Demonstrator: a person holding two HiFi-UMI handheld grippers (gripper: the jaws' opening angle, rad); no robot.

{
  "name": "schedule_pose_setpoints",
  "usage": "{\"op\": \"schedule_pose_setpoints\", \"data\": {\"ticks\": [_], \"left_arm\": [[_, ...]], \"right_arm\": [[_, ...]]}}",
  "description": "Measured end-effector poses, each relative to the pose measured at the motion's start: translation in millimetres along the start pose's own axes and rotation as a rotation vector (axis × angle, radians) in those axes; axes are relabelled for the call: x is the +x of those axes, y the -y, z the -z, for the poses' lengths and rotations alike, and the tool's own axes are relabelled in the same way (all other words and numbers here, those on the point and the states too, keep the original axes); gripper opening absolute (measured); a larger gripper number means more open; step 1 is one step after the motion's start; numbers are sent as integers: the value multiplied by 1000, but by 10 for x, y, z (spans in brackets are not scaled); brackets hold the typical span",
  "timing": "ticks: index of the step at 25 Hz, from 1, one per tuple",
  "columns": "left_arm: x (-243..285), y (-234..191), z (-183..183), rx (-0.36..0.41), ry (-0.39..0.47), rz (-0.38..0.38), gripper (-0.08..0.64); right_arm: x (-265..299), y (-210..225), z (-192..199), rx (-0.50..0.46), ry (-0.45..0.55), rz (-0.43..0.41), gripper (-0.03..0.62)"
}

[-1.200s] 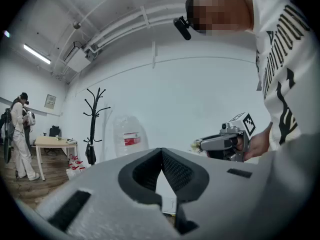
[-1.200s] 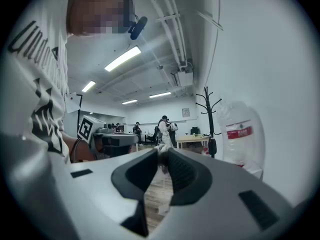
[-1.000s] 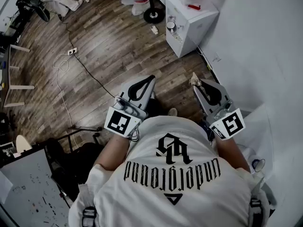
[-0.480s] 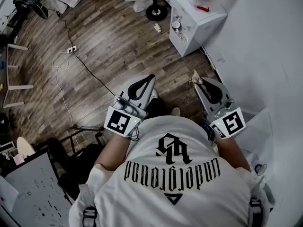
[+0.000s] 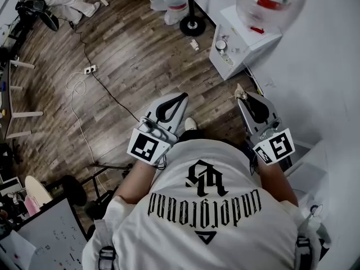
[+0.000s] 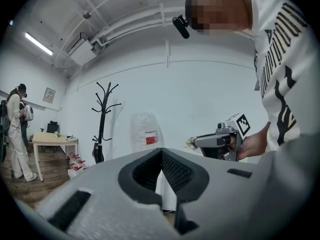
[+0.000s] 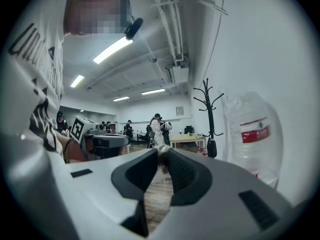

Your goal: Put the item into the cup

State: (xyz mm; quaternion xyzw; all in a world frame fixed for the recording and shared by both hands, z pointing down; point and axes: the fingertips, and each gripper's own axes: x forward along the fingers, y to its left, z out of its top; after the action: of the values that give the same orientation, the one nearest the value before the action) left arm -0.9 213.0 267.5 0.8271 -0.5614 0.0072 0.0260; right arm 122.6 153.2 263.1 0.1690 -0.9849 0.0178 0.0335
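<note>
My right gripper point(image 5: 242, 96) is held out over the wooden floor, shut on a small pale, crumpled item point(image 5: 239, 91) that pokes out at its tips. In the right gripper view the item point(image 7: 162, 152) sits pinched between the two dark pads. My left gripper point(image 5: 182, 97) is held level beside it, jaws shut with nothing between them. The left gripper view shows the right gripper point(image 6: 220, 141) and the item point(image 6: 190, 143) at its tip. No cup shows in any view.
A white water dispenser point(image 5: 243, 43) with a big bottle point(image 5: 270, 1) stands against the white wall ahead right. A coat stand's base point(image 5: 192, 25) is beside it. A cable and power strip point(image 5: 88, 70) lie on the floor. People stand by a far table point(image 7: 186, 140).
The head view has shifted, so the dispenser and coat stand now sit further right and lower. Both grippers stay side by side, right still closed on the item.
</note>
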Motion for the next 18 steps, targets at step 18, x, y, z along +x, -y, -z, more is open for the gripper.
{"op": "schedule_pose_setpoints", "data": {"ticks": [18], "left_arm": [[441, -879, -91, 16, -11, 51, 6]], "right_arm": [[867, 440, -17, 28, 7, 53, 70]]}}
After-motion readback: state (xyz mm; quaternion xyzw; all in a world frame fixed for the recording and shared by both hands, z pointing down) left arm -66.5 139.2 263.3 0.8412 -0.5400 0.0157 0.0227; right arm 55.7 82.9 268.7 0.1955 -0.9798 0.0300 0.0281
